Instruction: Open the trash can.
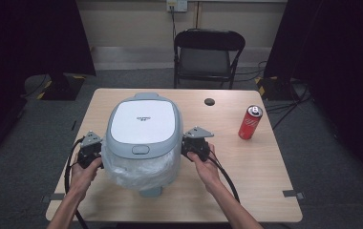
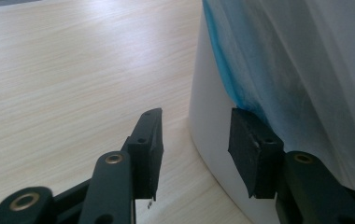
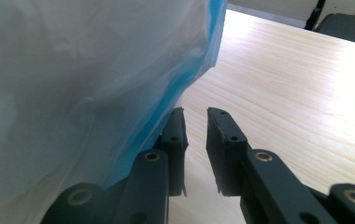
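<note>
Two grippers flank one big white appliance (image 1: 142, 125) that stands at the centre-left of the table (image 1: 251, 171), close to the person's edge.

At the left, the left gripper (image 1: 98, 160) is low beside the appliance's side. In the left gripper view its jaws stand moderately apart with nothing btw. them, only bare wood. One pad (image 2: 252, 154) lies against the white wall, just under the blue edge of the plastic bag (image 2: 297, 60).

In the middle, the appliance has a grey lid (image 1: 144, 121), closed, and the thin bag hangs out under the lid on the front side.

On the other side, the right gripper (image 1: 187, 149) is just beside the appliance. In the right gripper view its jaws have a narrow gap, also w/o anything inside, and the bag drapes next to one jaw.

Further right, a red can (image 1: 250, 122) stands upright, well apart from the rest.
</note>
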A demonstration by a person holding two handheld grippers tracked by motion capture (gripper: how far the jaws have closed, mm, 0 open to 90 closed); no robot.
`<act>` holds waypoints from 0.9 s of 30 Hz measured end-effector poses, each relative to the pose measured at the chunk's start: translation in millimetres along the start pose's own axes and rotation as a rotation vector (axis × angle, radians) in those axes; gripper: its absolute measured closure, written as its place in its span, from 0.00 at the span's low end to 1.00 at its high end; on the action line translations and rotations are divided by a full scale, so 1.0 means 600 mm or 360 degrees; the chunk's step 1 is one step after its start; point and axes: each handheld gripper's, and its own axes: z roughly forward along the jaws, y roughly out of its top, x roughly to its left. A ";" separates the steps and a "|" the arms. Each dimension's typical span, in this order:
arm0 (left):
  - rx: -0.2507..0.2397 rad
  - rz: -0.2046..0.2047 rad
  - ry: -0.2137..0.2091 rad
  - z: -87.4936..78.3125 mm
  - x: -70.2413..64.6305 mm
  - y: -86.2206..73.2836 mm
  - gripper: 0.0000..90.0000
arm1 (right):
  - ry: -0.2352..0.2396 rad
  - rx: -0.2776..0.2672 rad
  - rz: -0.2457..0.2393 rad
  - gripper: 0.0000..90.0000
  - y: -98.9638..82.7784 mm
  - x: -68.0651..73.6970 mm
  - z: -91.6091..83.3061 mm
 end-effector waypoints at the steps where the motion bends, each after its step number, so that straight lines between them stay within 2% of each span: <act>1: -0.0008 -0.0035 0.0002 0.001 0.005 -0.003 0.60 | -0.0018 0.0004 -0.0013 0.85 0.003 0.005 0.004; 3: -0.0003 -0.0043 0.0015 0.003 0.009 -0.004 0.60 | -0.0011 0.0000 -0.0014 0.81 0.004 0.006 0.007; 4: -0.0015 -0.0051 0.0010 0.004 0.011 -0.005 0.58 | -0.0022 0.0004 -0.0035 0.77 0.005 0.005 0.007; 5: -0.0015 -0.0051 0.0010 0.004 0.011 -0.005 0.55 | -0.0030 0.0006 -0.0045 0.68 0.005 0.001 0.007; 6: -0.0023 -0.0099 -0.0017 0.005 0.020 -0.009 0.52 | -0.0022 0.0009 -0.0038 0.57 0.005 -0.007 0.007; 7: -0.0020 -0.0121 -0.0029 0.006 0.022 -0.012 0.48 | 0.0016 0.0015 -0.0019 0.49 0.005 -0.018 0.005; 8: -0.0020 -0.0121 -0.0029 0.006 0.022 -0.012 0.46 | 0.0016 0.0015 -0.0019 0.49 0.005 -0.018 0.005; 9: -0.0011 -0.0121 -0.0022 0.006 0.022 -0.014 0.45 | 0.0042 0.0033 0.0002 0.47 0.002 -0.034 -0.001; 10: 0.0023 -0.0133 0.0005 0.010 0.026 -0.022 0.45 | 0.0001 0.0043 -0.0041 0.47 0.000 -0.039 -0.005; 12: 0.0054 -0.0148 0.0036 0.013 0.032 -0.033 0.44 | 0.0014 0.0073 -0.0030 0.43 -0.004 -0.047 -0.016; 14: 0.0083 -0.0162 0.0060 0.015 0.038 -0.047 0.41 | 0.0013 0.0094 -0.0062 0.43 -0.007 -0.052 -0.031; 15: 0.0102 -0.0162 0.0074 0.016 0.041 -0.053 0.39 | 0.0046 0.0076 -0.0058 0.41 -0.009 -0.057 -0.041; 16: 0.0123 -0.0163 0.0082 0.015 0.043 -0.061 0.38 | 0.0125 0.0047 -0.0030 0.36 -0.010 -0.062 -0.052; 17: 0.0123 -0.0163 0.0082 0.015 0.043 -0.061 0.38 | 0.0125 0.0047 -0.0030 0.36 -0.010 -0.062 -0.052; 18: 0.0142 -0.0159 0.0078 0.015 0.045 -0.067 0.38 | 0.0188 0.0028 -0.0010 0.36 -0.010 -0.065 -0.063; 19: 0.0248 -0.0062 0.0145 0.017 0.043 -0.078 0.37 | 0.0172 0.0009 -0.0020 0.39 -0.006 -0.066 -0.086; 21: 0.0300 -0.0068 0.0133 0.021 0.045 -0.088 0.37 | 0.0214 -0.0035 -0.0028 0.42 0.000 -0.064 -0.110; 24: 0.0312 -0.0074 0.0154 0.025 0.045 -0.099 0.37 | 0.0270 -0.0081 -0.0050 0.48 0.014 -0.058 -0.143; 26: 0.0312 -0.0043 0.0171 0.026 0.042 -0.101 0.38 | 0.0316 -0.0117 -0.0059 0.53 0.024 -0.056 -0.162; 27: 0.0312 -0.0043 0.0171 0.026 0.042 -0.101 0.38 | 0.0316 -0.0117 -0.0059 0.53 0.024 -0.056 -0.162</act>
